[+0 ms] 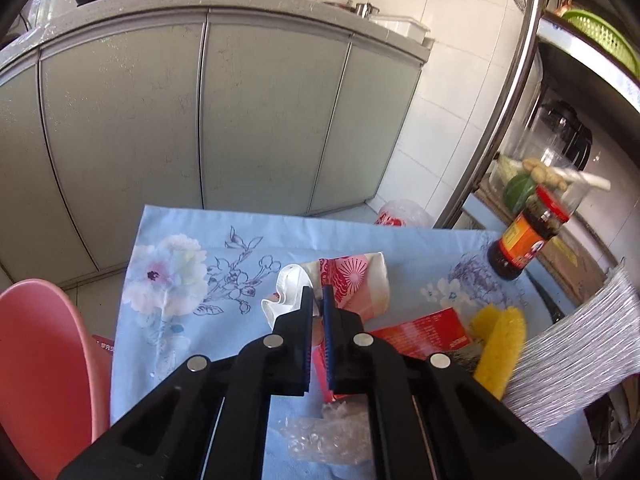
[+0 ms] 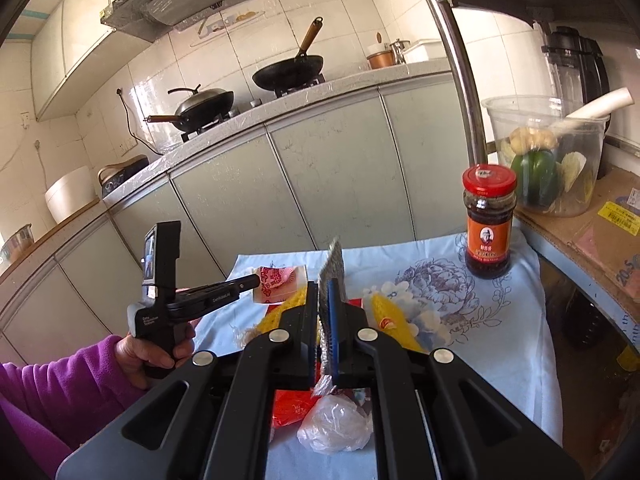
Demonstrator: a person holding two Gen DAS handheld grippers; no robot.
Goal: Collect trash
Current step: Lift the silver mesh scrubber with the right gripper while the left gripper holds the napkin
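The L gripper is seen nearly closed, its tips pinched on the rim of a crushed red-pink-and-white paper cup at table centre. The R gripper is clamped on a silvery ribbed foil sheet, which is held upright above the clutter.

Edges: in the L wrist view the light-blue floral tablecloth is bounded at 12 o'clock by a strip of tiled floor, w/ grey-green cabinet doors beyond. At 9 o'clock a pink plastic chair is set just beside the cloth edge. At 3 o'clock a chrome shelf post stands close to the table. Bare cloth is left mainly at 10–11 o'clock.

Counts:
- 1 dark sauce jar w/ red lid, near the 2 o'clock corner
- 2 yellow foam nets
- 1 red card packet
- 1 crumpled clear plastic bag, at 6 o'clock
- 2 black woks on the counter
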